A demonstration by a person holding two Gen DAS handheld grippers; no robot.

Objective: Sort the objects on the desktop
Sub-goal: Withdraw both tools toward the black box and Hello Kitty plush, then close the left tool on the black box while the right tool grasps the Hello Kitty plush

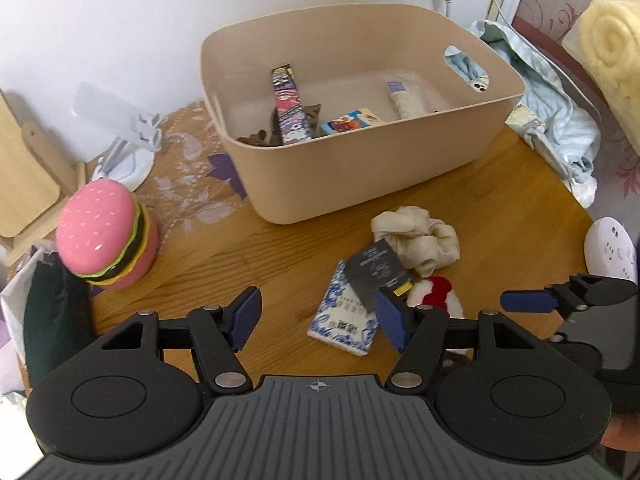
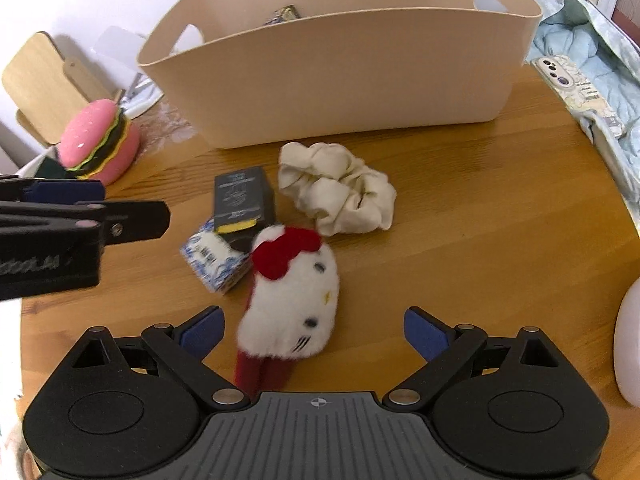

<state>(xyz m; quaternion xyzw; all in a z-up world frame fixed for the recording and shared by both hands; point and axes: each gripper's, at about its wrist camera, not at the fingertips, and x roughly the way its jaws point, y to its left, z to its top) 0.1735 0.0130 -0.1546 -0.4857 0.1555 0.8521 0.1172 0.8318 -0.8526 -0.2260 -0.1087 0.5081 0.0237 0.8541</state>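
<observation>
My left gripper (image 1: 320,320) hangs open low over the wooden table (image 1: 280,264), its jaws either side of a blue-and-white packet (image 1: 344,322). A black box (image 1: 376,276) lies on that packet's far end. Behind them sits a cream scrunchie (image 1: 416,240), then the beige bin (image 1: 360,176) holding several items. My right gripper (image 2: 314,332) is open around a white plush cat with a red bow (image 2: 296,300), and neither pad presses on it. The packet (image 2: 212,264), box (image 2: 240,200) and scrunchie (image 2: 340,192) lie just beyond it. One right finger (image 1: 524,302) shows beside the plush (image 1: 436,296).
A pink burger toy (image 1: 104,236) stands at the left, with a dark green bag (image 1: 52,312) in front of it. A wooden board (image 1: 24,172) and a white stand (image 1: 124,152) are behind. Bedding with a phone (image 2: 576,80) lies to the right. A white power strip (image 1: 612,248) sits at the right edge.
</observation>
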